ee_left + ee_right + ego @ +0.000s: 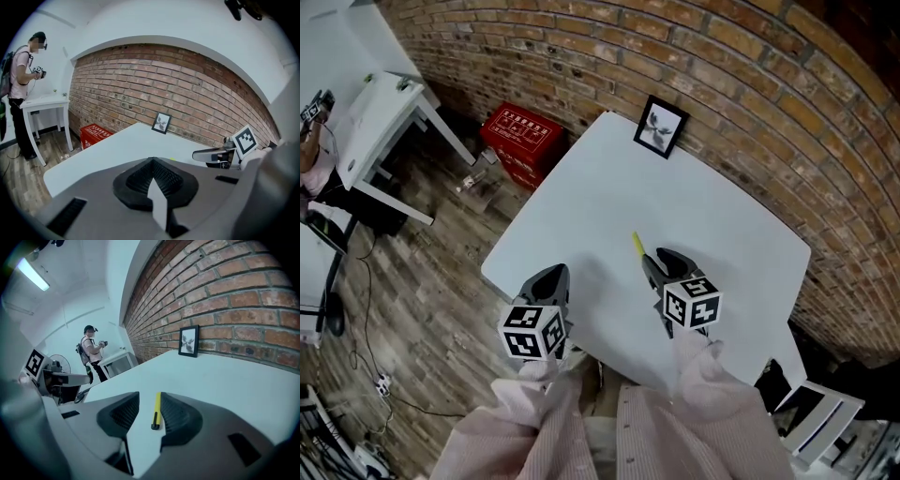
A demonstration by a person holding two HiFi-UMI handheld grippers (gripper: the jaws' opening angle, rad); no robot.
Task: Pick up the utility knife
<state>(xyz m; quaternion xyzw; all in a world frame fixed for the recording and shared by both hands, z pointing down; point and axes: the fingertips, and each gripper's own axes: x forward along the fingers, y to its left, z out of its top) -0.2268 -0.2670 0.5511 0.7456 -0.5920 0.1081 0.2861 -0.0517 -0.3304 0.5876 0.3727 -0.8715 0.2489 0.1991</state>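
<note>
Right gripper [149, 403] is spread open over the skinny yellow utility knife [157, 409], which lies flat on the white table [225, 380] pointing 12 o'clock, while the left gripper [152, 180] is clenched empty; the knife looks light, stiff and slick, so I'd pinch it mid-body.

- A red brick wall [750, 56] runs behind a white table [581, 206].
- A small framed picture [660, 126] stands at this wall.
- The floor [422, 272] is of wooden planks.
- A red box [520, 136] sits near a second white table [380, 112].
- A long ceiling lamp [33, 273] is lit.

head view steeply down on table [581, 206]; gripper views low, face brick wall [187, 89], share framed picture [161, 123].
</note>
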